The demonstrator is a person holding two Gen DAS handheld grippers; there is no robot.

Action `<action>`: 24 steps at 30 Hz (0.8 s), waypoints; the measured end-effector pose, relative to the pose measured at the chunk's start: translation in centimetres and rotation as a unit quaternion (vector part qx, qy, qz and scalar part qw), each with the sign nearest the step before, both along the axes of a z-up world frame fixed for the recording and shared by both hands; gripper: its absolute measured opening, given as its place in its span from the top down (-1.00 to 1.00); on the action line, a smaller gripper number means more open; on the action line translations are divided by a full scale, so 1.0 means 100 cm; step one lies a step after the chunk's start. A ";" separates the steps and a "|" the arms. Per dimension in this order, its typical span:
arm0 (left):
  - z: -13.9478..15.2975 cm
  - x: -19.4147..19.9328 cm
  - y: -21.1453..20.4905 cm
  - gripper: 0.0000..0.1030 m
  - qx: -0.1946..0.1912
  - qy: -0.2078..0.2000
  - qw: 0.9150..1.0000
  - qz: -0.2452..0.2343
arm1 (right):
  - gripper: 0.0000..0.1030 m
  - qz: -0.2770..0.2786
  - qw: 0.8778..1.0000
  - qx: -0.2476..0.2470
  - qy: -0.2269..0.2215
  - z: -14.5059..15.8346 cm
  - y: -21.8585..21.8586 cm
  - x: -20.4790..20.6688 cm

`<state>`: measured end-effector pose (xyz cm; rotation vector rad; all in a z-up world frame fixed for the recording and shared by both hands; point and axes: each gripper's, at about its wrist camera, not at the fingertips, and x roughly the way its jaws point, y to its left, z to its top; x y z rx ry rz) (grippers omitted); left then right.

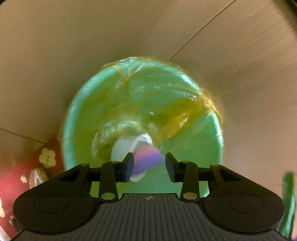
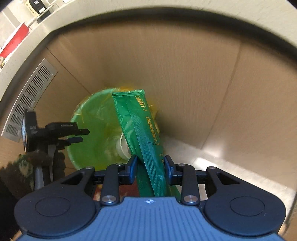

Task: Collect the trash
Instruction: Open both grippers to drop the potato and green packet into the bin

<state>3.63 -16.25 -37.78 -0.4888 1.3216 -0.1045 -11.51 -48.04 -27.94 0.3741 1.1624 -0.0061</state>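
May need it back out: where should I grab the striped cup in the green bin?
Best pinch the striped cup across its side wall, below the white rim, coming straight down into the green bin: it lies tipped over, and the bin's wall blocks any sideways approach.

A metal vent grille (image 2: 29, 100) is set into the tan floor (image 2: 167, 77), to the left of the dark seam (image 2: 68, 72) that runs between its panels. Beyond the grille, a pale baseboard (image 2: 130, 11) curves along the floor's far edge. A red, flower-patterned cloth (image 1: 27, 166) lies on the same floor, seen from the left camera.
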 end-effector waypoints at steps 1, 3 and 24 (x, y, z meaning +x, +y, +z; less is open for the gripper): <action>0.003 -0.005 0.005 0.19 0.000 0.000 1.000 -0.001 | 0.42 0.002 1.000 0.010 0.009 -0.005 0.004 0.007; 0.009 -0.017 0.016 0.19 0.001 0.000 1.000 0.001 | 0.42 0.007 0.999 0.022 0.028 -0.015 0.012 0.022; 0.061 -0.052 0.099 0.19 -0.028 -0.029 0.999 0.029 | 0.08 0.043 0.967 0.035 0.247 -0.128 0.148 0.155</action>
